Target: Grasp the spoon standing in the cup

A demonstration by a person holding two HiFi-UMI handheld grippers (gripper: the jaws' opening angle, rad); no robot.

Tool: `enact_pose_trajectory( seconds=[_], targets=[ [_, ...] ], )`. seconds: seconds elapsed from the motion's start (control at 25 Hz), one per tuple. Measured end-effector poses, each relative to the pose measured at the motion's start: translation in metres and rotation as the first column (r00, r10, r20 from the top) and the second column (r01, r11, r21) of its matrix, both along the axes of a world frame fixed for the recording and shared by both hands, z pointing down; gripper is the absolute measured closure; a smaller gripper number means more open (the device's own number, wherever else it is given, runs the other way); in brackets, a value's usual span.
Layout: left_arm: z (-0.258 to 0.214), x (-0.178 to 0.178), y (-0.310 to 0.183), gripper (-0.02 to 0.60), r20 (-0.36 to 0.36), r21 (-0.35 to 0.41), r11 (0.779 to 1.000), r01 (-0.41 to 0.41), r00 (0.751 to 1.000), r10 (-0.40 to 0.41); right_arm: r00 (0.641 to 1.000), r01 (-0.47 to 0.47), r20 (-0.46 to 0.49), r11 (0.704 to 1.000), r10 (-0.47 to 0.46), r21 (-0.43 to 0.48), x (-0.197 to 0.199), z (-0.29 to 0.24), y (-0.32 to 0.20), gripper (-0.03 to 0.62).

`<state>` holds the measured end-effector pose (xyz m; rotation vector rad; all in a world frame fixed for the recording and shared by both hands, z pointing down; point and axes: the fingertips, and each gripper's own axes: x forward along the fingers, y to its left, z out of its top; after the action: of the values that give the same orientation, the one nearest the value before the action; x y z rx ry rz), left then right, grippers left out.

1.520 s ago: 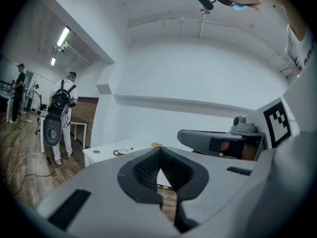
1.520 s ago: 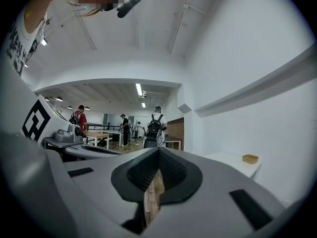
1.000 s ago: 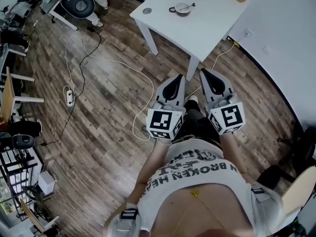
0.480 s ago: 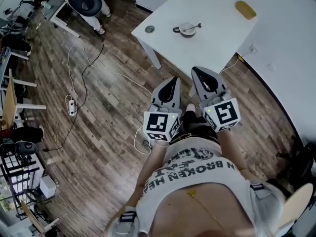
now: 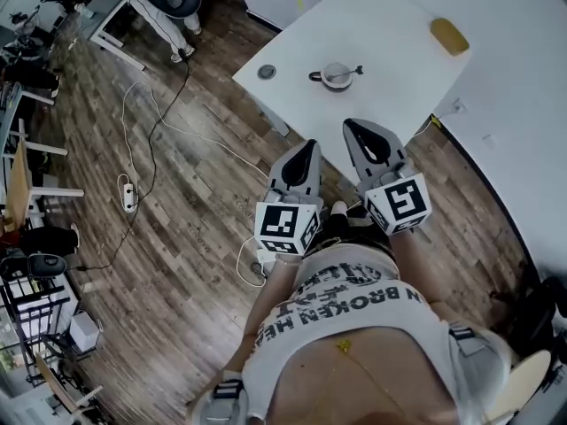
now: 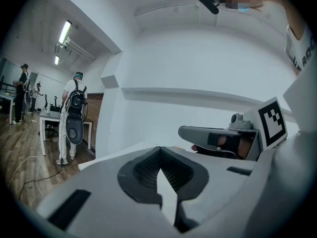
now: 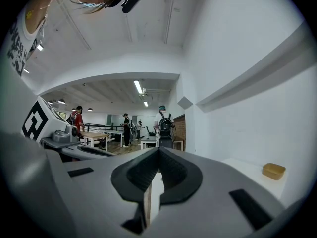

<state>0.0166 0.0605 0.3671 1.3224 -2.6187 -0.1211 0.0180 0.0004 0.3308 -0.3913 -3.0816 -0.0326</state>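
Observation:
In the head view a cup point(image 5: 336, 76) with a dark handle stands on the white table point(image 5: 390, 34), a spoon point(image 5: 347, 71) resting in it with its handle pointing right. Both grippers hang in front of my body, short of the table's near edge. My left gripper point(image 5: 308, 146) is shut and empty. The right gripper point(image 5: 352, 126) is also shut with nothing in it, its tip closest to the table edge. Neither gripper view shows the cup or the spoon.
A yellow block point(image 5: 449, 35) lies at the table's far right, also seen in the right gripper view as a yellow block point(image 7: 274, 170). A small round disc point(image 5: 266, 72) sits near the table's left corner. Cables point(image 5: 142, 122) trail over the wooden floor. People stand at distant desks point(image 7: 163, 128).
The table with the cup has come nearer and lower in the head view. Both grippers have risen toward the table edge, staying shut.

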Motion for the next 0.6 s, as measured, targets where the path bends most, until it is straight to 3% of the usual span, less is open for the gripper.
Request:
enact_pose_trajectory(
  seconds=[0.28, 0.6],
  targets=[
    [0.006, -0.026, -0.023, 0.584, -0.016, 0.006, 0.999, -0.049, 0.999, 0.049, 0.999, -0.043, -0.012, 0.999, 0.043, -0.009, -0.021, 0.007, -0.017, 0.588],
    [0.008, -0.077, -0.041, 0.583, -0.013, 0.024, 0.973, -0.228, 0.973, 0.229, 0.97, -0.241, -0.019, 0.97, 0.24, -0.015, -0.06, 0.014, -0.037, 0.588]
  ],
)
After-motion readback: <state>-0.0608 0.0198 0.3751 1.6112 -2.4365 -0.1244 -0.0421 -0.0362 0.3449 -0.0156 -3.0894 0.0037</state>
